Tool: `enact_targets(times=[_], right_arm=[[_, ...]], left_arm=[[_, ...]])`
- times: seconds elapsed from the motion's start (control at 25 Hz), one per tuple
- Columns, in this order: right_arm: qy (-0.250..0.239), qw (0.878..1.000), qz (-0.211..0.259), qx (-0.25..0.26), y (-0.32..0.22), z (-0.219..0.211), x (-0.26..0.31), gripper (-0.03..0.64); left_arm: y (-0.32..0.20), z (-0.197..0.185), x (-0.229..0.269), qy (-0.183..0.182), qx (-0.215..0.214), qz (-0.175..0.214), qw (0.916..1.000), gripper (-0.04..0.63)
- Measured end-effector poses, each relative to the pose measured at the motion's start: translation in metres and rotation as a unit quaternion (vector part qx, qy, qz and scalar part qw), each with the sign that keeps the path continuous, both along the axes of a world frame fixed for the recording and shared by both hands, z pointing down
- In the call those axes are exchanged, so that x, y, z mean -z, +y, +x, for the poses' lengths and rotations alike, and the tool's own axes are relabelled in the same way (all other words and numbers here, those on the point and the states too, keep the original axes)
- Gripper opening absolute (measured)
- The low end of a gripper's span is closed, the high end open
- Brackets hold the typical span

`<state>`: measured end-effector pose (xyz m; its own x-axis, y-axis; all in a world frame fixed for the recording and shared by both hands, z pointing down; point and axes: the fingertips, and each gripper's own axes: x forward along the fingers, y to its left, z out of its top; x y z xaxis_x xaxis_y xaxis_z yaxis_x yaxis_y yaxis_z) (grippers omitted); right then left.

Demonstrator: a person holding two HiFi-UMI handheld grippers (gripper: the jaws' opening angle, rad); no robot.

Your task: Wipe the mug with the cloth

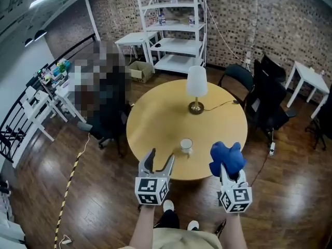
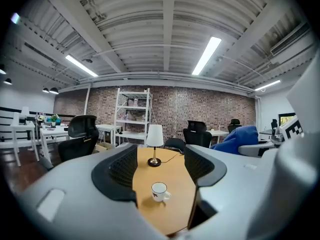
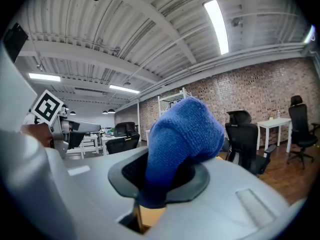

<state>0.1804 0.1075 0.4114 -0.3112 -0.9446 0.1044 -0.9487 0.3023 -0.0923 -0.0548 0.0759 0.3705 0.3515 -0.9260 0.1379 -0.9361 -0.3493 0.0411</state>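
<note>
Two tools hover level, short of the tabletop's near edge. Your left tool has its jaws spread with nothing between them. Your right tool pinches the blue cloth, which bunches above its jaws. The white mug stands upright close to that edge, ahead of and between the tools. It is somewhat nearer your left tool, which looks straight at it. Its mouth faces up and nothing shows inside. The lamp stands well behind it.
</note>
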Motion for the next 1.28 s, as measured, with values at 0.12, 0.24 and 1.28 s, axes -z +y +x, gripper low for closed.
enact_targets(times=[0.12,0.24,1.28], right_arm=[[0.012,1.000,-0.013,0.003,-0.026,-0.012,-0.017,0.074],[0.021,0.999,-0.030,0.000,-0.056,-0.022,-0.028,0.074],[-0.051,0.970,-0.238,0.010,-0.211,-0.039,-0.149,0.080]], left_arm=[[-0.034,-0.004,-0.012,0.000,-0.007,-0.004,1.0000,0.275],[-0.075,-0.007,-0.018,0.006,-0.027,-0.006,0.9996,0.275],[-0.223,0.013,-0.196,0.037,-0.113,-0.265,0.9569,0.305]])
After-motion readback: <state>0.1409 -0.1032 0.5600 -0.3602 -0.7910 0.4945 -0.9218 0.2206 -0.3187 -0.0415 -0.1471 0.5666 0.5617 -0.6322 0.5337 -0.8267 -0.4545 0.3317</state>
